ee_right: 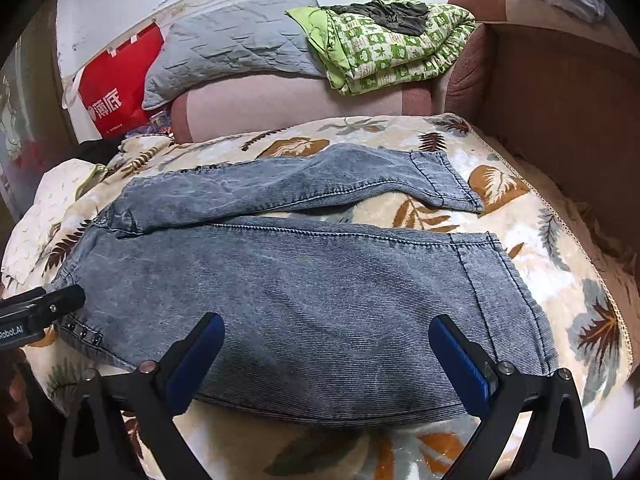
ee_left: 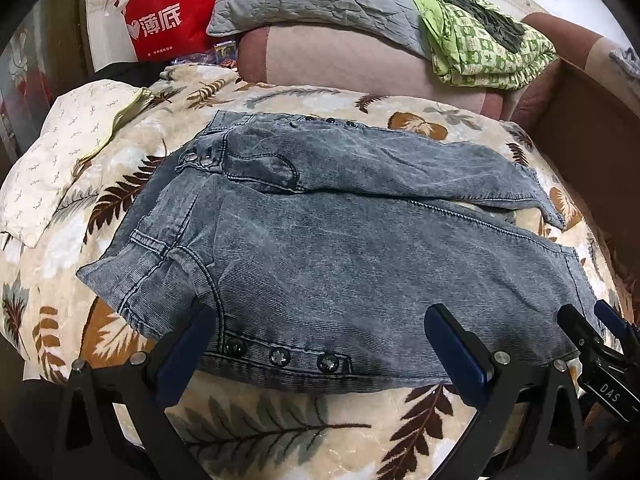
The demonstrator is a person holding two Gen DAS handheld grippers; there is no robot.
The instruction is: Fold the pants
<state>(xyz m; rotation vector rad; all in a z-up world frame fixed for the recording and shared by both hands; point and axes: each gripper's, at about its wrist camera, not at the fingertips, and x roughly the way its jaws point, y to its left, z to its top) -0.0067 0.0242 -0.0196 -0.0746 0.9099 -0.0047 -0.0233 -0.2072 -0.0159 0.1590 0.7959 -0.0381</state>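
Observation:
Grey-blue denim pants (ee_left: 340, 248) lie spread flat on a leaf-patterned blanket (ee_left: 280, 432), waist to the left, both legs running right. My left gripper (ee_left: 320, 332) is open, its blue-padded fingers straddling the near edge of the near leg by a row of snap buttons (ee_left: 280, 356). My right gripper (ee_right: 326, 344) is open too, over the near leg (ee_right: 320, 300) toward the hem (ee_right: 500, 280). The far leg (ee_right: 320, 184) lies apart from the near one. The right gripper shows at the right edge of the left wrist view (ee_left: 600, 344); the left gripper shows at the left edge of the right wrist view (ee_right: 40, 308).
A white pillow (ee_left: 60, 152) lies left of the waist. Behind the blanket stand a pink sofa back (ee_left: 340, 64), a grey quilted cushion (ee_left: 312, 0), a folded green quilt (ee_left: 488, 40) and a red bag (ee_left: 168, 12). A brown sofa armrest (ee_right: 560, 128) rises at right.

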